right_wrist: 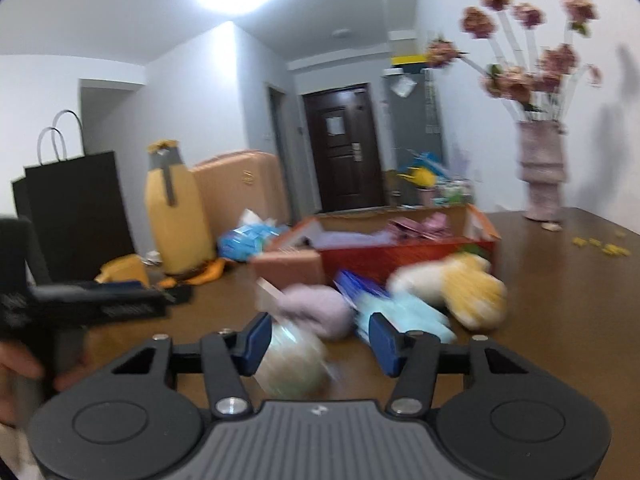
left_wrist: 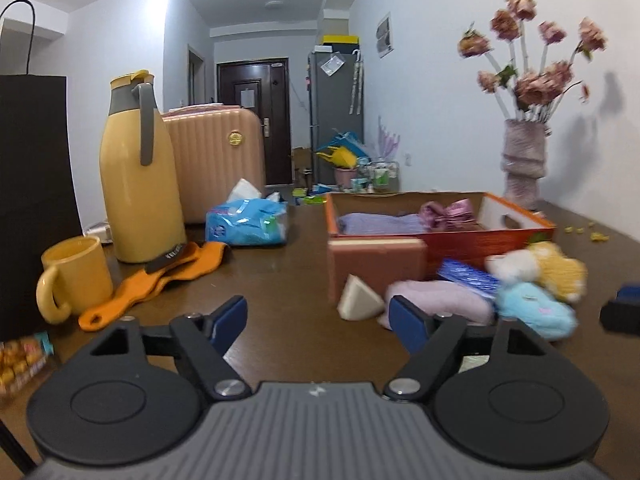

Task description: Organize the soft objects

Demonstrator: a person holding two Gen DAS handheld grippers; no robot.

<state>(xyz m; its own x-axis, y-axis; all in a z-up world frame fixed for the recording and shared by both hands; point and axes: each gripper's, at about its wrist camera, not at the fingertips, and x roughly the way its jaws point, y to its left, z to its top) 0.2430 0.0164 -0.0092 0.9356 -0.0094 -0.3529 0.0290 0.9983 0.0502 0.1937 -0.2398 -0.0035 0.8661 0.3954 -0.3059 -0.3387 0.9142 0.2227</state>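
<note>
An orange cardboard box [left_wrist: 480,236] sits on the brown table and holds a lilac cloth [left_wrist: 380,222] and a pink cloth [left_wrist: 448,212]. In front of it lie a pink plush [left_wrist: 440,300], a light blue plush [left_wrist: 536,308], a yellow and white plush [left_wrist: 544,264] and a blue packet [left_wrist: 468,276]. My left gripper [left_wrist: 318,320] is open and empty, above the table left of the plush pile. My right gripper [right_wrist: 318,340] is open, just short of the pink plush [right_wrist: 320,308] and blue plush [right_wrist: 404,312]; a pale round object [right_wrist: 292,364] lies between its fingers, blurred.
A yellow flask [left_wrist: 140,176], yellow mug [left_wrist: 76,276], orange cloth [left_wrist: 160,280] and blue tissue pack [left_wrist: 248,220] stand at the left. A pink block [left_wrist: 376,264] and cream wedge [left_wrist: 358,298] sit by the box. A vase of flowers [left_wrist: 524,160] stands far right.
</note>
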